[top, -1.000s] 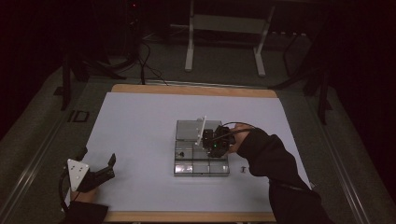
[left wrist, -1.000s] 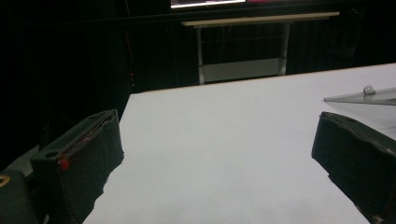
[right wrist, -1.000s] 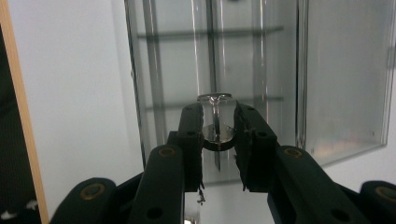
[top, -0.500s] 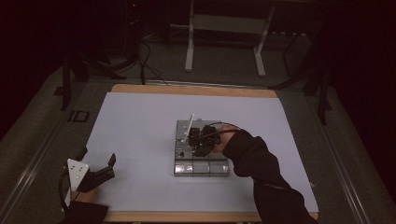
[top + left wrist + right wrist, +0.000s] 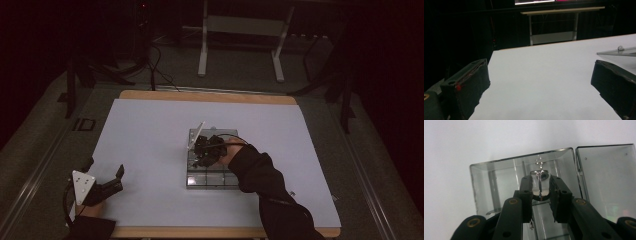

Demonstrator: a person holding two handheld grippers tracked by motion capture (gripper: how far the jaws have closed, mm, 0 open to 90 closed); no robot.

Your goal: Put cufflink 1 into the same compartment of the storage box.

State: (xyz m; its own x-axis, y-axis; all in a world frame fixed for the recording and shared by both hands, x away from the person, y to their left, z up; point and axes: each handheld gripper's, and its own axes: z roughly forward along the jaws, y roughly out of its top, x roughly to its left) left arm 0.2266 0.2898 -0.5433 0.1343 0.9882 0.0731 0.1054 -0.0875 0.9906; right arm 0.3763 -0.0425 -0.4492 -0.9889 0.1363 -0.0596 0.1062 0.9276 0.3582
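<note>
The right tongs (image 5: 205,150) hung over the far left part of a clear compartmented box (image 5: 212,176) that sat near the middle of the white counter (image 5: 150,135), the person's dark sleeve (image 5: 260,175) reaching in from the near right. In the right gripper view these tongs (image 5: 540,195) pinched a small metal ring (image 5: 539,173) set upright, its edge turned toward the camera, with the pads pressed against its lower part. The ring was held above an open compartment of the box (image 5: 486,182), whose clear walls mirrored it. Whether the ring touched the bottom could not be told. To the right of that compartment in this view lay a closed flat lid (image 5: 606,175). In the high view a clear lid (image 5: 196,135) stood tilted up at the far left corner of the box, just beside the tongs.

The left tongs (image 5: 102,177) rested at the near left corner of the counter, well apart from the box, with jaws spread wide. In the left gripper view they (image 5: 539,92) framed bare white counter (image 5: 544,75) with nothing between them, and a raised clear lid (image 5: 619,51) with a small knob showed at the right edge.
</note>
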